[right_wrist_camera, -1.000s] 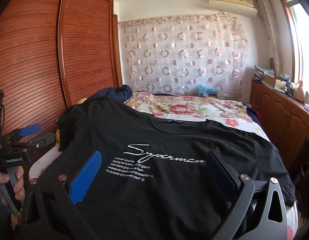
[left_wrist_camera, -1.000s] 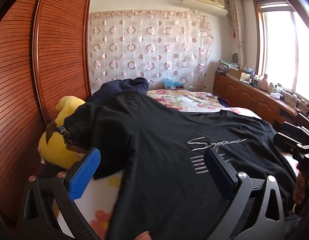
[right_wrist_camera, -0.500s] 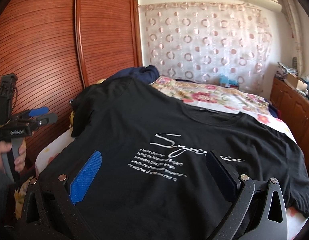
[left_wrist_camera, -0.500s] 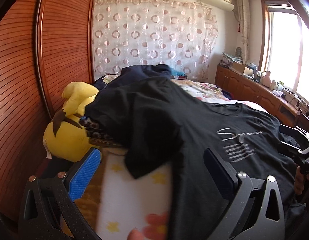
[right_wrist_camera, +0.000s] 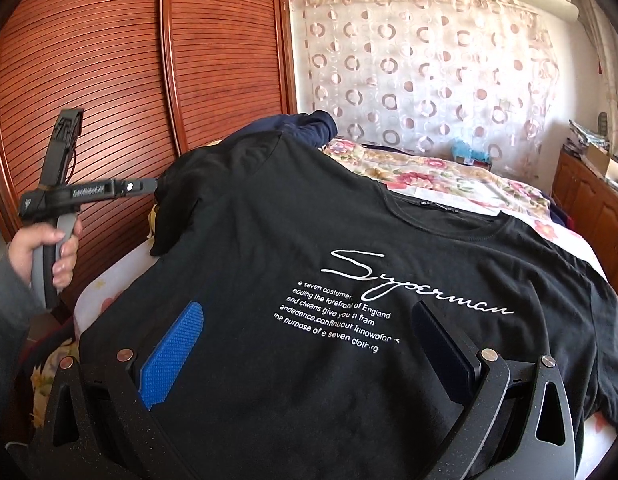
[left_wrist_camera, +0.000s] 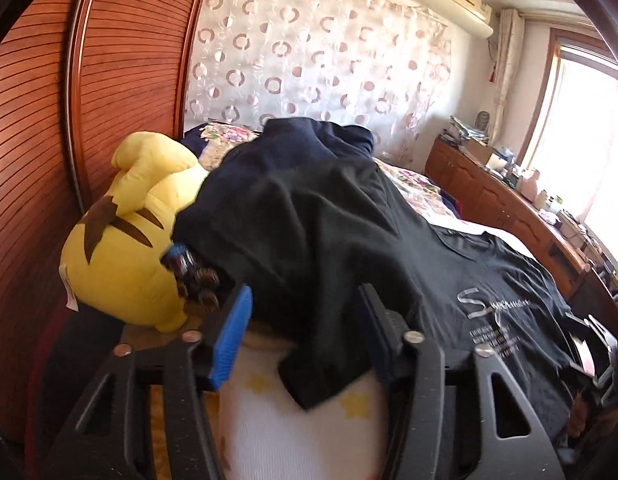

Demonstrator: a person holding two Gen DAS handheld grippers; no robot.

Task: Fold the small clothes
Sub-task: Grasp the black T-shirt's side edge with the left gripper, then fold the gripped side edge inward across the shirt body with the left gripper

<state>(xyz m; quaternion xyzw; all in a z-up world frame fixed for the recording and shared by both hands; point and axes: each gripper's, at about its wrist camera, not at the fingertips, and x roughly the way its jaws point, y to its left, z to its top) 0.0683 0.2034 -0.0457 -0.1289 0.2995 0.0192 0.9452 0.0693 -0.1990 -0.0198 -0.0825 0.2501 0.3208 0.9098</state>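
A black T-shirt [right_wrist_camera: 349, 240] with white "Superman" print lies face up across the bed. Its left sleeve [left_wrist_camera: 309, 280] drapes over the bed's edge beside a yellow plush toy [left_wrist_camera: 121, 256]. My left gripper [left_wrist_camera: 305, 292] straddles that sleeve with its jaws closing. The fabric lies between the pads, and a gap still shows at the blue pad [left_wrist_camera: 233, 332]. In the right wrist view a hand holds the left gripper [right_wrist_camera: 149, 186] at the sleeve. My right gripper [right_wrist_camera: 309, 308] hovers open over the shirt's lower front, with nothing pinched.
A dark navy garment [left_wrist_camera: 309, 136] is heaped behind the shirt, near the curtain. Wooden slatted wardrobe doors [right_wrist_camera: 109, 80] stand close on the left. A cluttered wooden cabinet [left_wrist_camera: 509, 200] runs under the window on the right. The floral bedding [right_wrist_camera: 449, 176] shows beyond the collar.
My left gripper has swung left from the shirt's front to its sleeve at the bed's edge, and its jaws have narrowed around it. The right gripper has shifted slightly and stays open.
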